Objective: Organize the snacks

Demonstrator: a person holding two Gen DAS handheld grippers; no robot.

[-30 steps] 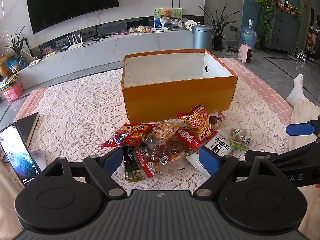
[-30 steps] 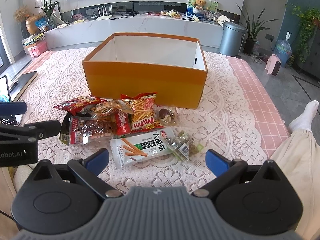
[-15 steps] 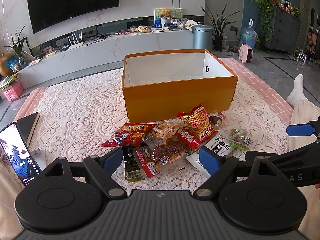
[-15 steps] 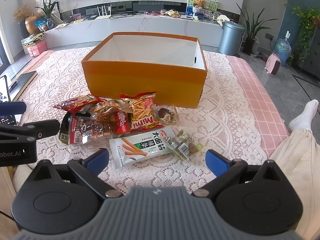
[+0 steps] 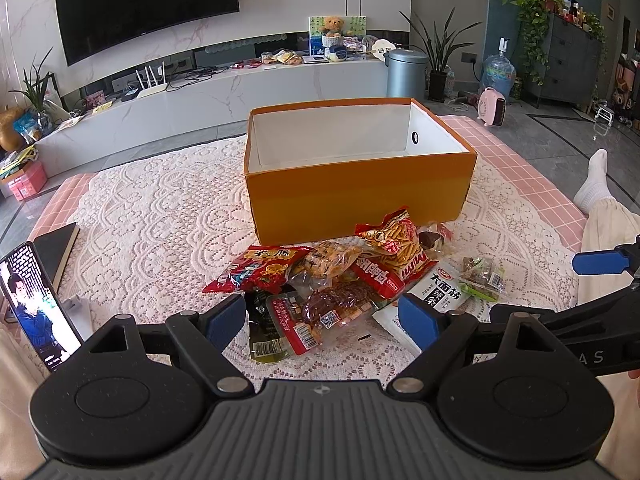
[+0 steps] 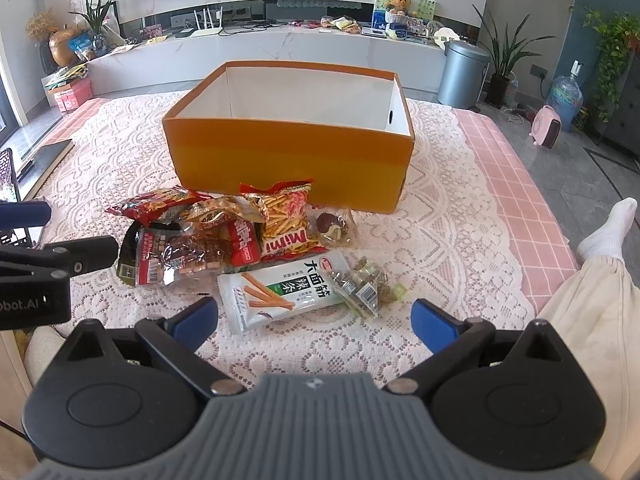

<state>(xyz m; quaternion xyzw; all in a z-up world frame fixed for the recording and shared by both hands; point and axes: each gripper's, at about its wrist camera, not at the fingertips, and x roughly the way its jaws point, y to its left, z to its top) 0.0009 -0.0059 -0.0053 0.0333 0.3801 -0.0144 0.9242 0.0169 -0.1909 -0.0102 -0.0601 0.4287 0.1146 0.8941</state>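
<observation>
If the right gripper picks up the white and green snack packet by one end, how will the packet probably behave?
The white and green snack packet lies flat and thin on the lace cloth, so it is probably light and would likely sag when held by one end. Its film looks glossy, so it may slip. The small clear packet overlaps its right end and may get dragged.

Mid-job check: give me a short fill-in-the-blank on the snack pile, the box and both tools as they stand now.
1. The orange box holds ____ snacks so far.
2. The snack pile lies on the lace cloth in ____ of the box.
3. Both the left tool and the right tool have their jaws ____.
4. The white packet lies nearest the ____ tool.

Missing words: no; front; open; right
</observation>
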